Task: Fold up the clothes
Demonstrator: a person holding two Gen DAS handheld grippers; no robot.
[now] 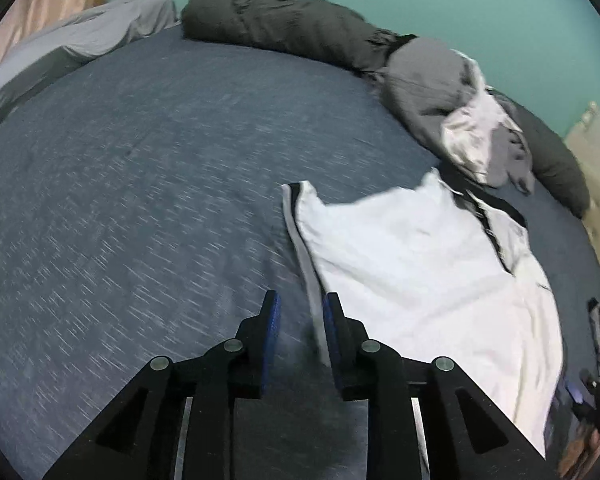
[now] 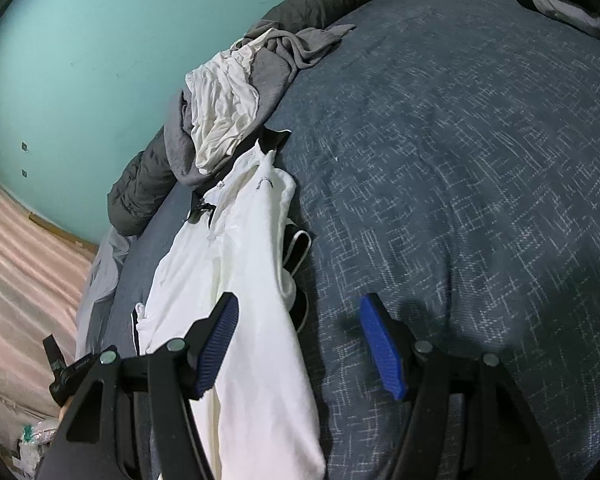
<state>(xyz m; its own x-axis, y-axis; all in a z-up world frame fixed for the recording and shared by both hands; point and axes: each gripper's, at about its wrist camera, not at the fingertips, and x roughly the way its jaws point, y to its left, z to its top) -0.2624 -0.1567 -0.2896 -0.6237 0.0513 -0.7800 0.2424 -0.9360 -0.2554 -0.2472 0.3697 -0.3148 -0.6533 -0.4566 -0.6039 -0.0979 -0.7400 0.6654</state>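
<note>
A white garment with black and grey trim lies spread on the blue-grey bed sheet, right of centre in the left wrist view. My left gripper hovers over the garment's grey-trimmed left edge, which runs just beside the right pad. Its jaws stand a little apart with nothing pinched between them. In the right wrist view the same white garment lies lengthwise, folded narrow. My right gripper is wide open above its near end, the left finger over the cloth and the right finger over bare sheet.
A heap of grey and white clothes lies beyond the garment, against a rolled dark duvet along the teal wall. A grey pillow sits far left. Bare bed sheet stretches right of the garment. The bed edge and pale floor are at the left.
</note>
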